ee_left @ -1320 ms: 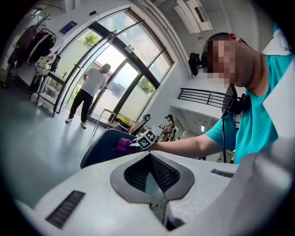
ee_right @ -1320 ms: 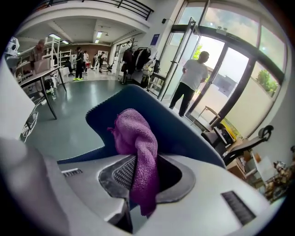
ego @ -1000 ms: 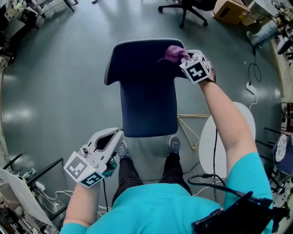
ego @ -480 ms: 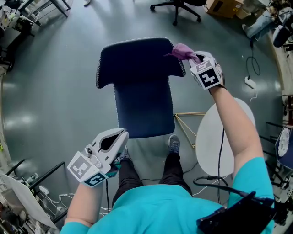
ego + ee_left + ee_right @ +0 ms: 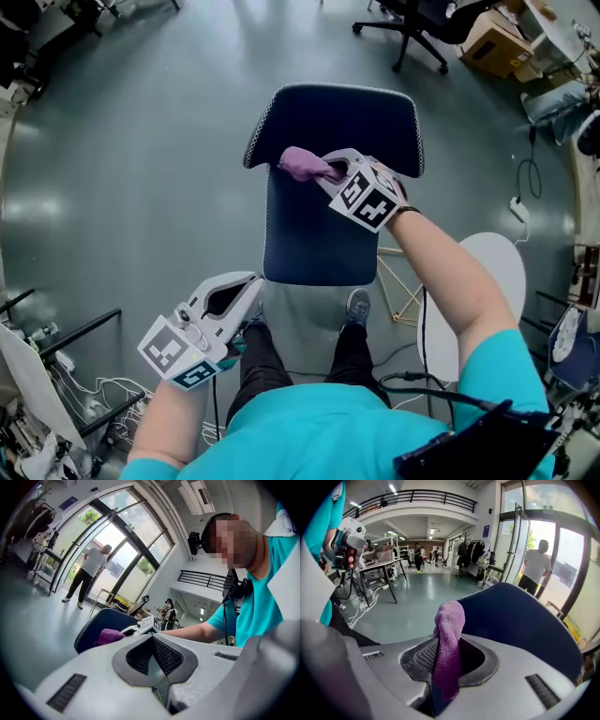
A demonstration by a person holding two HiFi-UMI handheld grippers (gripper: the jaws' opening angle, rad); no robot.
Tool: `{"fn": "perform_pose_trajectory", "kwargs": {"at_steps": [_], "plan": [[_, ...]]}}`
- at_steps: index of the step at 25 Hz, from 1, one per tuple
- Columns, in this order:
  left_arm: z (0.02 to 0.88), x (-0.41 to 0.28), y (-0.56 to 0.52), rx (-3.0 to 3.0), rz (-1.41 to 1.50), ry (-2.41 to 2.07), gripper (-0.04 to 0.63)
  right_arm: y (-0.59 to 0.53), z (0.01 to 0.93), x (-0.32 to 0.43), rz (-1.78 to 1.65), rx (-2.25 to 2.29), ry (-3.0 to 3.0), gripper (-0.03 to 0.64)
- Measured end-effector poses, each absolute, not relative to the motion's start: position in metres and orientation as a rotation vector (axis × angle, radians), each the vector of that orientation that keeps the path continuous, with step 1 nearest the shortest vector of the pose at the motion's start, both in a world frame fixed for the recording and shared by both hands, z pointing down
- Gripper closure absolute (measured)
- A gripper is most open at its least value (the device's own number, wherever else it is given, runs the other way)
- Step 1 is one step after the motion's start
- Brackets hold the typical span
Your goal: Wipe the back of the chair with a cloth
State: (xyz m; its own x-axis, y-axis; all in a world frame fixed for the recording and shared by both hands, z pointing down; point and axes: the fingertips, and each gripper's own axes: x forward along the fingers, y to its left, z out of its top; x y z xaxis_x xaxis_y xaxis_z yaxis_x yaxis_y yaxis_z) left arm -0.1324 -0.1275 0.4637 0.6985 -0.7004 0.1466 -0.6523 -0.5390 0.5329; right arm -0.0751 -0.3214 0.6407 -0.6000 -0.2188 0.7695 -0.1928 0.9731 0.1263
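A dark blue chair [image 5: 319, 187] stands in front of me, its backrest [image 5: 342, 122] at the far end and the seat toward my feet. My right gripper [image 5: 328, 171] is shut on a purple cloth [image 5: 302, 163], which rests on the chair where seat and backrest meet, left of the middle. From the right gripper view the purple cloth [image 5: 449, 644] sticks up between the jaws, the blue backrest [image 5: 520, 620] beside it. My left gripper [image 5: 246, 289] hangs low near my left knee, jaws together and empty; through it I see the chair [image 5: 101, 627] and cloth [image 5: 108, 635].
A white round table [image 5: 469, 300] stands at my right with a gold wire frame [image 5: 398, 286] beside the chair. A black office chair [image 5: 412, 28] and cardboard boxes [image 5: 497, 37] are farther off. Cables and metal frames [image 5: 66, 375] lie at the lower left. A person [image 5: 89, 576] stands by the glass doors.
My right gripper has swept the cloth from the backrest's top right corner down and left onto the middle of the chair. The left gripper has stayed low.
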Motion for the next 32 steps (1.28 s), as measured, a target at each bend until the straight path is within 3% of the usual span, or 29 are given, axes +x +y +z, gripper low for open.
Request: {"fn": "perform_pose_trajectory", "kwargs": {"at_steps": [7,13,21,32], "plan": [[0.484,-0.224,-0.089,2.254,-0.121,-1.136,0.592,-0.292,0.682,-0.203,-0.077,0.122,-2.220,0.529],[0.497,-0.288,-0.064,2.194,-0.150,-1.216,0.592,-0.293,0.718,-0.258,-0.077,0.141,-2.164,0.531],[0.513,-0.310,-0.053,2.163,-0.164,-1.225,0.592,-0.305,0.737,-0.261,-0.065,0.220,-2.138,0.531],[0.515,-0.260,-0.069,2.203,-0.116,-1.145,0.592,-0.341,0.746,-0.214,0.061,0.457,-2.131,0.531]]}}
